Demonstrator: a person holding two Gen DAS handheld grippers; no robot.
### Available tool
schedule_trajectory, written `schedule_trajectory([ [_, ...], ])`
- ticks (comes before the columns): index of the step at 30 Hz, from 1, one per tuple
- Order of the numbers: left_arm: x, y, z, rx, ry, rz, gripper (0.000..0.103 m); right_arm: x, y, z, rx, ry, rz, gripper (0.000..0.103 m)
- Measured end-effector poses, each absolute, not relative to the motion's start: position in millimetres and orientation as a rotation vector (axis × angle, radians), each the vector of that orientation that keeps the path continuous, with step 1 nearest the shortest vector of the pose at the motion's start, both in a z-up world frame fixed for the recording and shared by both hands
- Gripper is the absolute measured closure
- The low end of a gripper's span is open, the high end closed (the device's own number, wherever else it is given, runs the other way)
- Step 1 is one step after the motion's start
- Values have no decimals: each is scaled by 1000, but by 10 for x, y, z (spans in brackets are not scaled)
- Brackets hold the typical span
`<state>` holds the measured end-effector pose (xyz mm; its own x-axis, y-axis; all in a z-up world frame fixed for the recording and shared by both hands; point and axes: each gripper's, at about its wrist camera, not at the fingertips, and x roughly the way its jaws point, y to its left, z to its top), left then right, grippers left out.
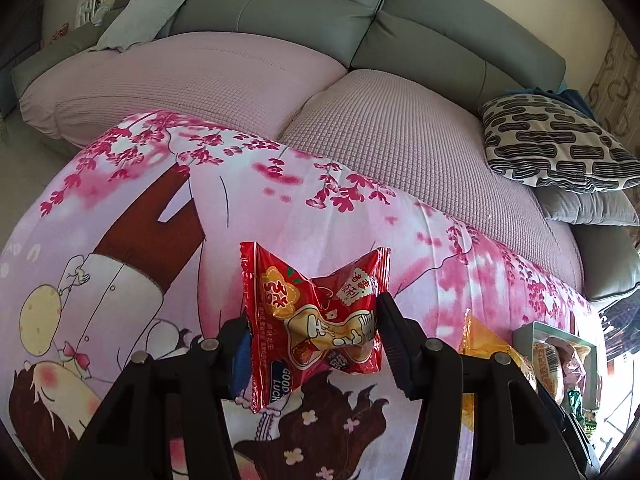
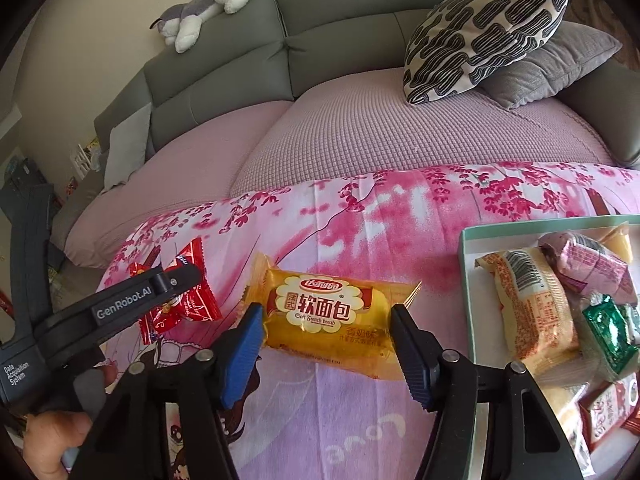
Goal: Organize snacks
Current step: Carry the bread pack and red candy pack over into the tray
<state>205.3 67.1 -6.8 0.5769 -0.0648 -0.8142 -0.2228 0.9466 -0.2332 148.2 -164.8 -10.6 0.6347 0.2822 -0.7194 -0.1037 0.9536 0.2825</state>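
A red snack packet (image 1: 316, 320) is crumpled between the fingers of my left gripper (image 1: 312, 328), which is shut on it above the pink cartoon-print cloth (image 1: 320, 208). The right wrist view shows the same red packet (image 2: 196, 304) at the left, under the left gripper's black arm. My right gripper (image 2: 326, 320) is shut on a yellow soft-bread packet (image 2: 328, 312), with a pad pressing on each end. A pale green tray (image 2: 466, 272) at the right holds several wrapped snacks. The tray (image 1: 524, 332) and part of the yellow packet (image 1: 480, 336) also show in the left wrist view.
The cloth lies over the front of a grey sofa with pink seat covers (image 2: 360, 128). A black-and-white patterned pillow (image 2: 484, 32) rests on a grey cushion (image 2: 560, 64) at the back right. A plush toy (image 2: 208, 4) lies on the sofa back. A person's hand (image 2: 52, 440) holds the left gripper's handle.
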Motion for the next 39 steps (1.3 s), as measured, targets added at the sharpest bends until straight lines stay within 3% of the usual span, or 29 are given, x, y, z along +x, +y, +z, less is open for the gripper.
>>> schedule_trajectory([
  [19,1346,-171,287,-362,910,-39,46,665,-2625,284,249,782,42,37],
  [29,1226,-1124,381,-233,918,-254,46,458,-3567,226,343,779,-179,37],
  [39,1176,-1717,251,-147,954,-346,46,377,-3923,120,385,788,-226,37],
])
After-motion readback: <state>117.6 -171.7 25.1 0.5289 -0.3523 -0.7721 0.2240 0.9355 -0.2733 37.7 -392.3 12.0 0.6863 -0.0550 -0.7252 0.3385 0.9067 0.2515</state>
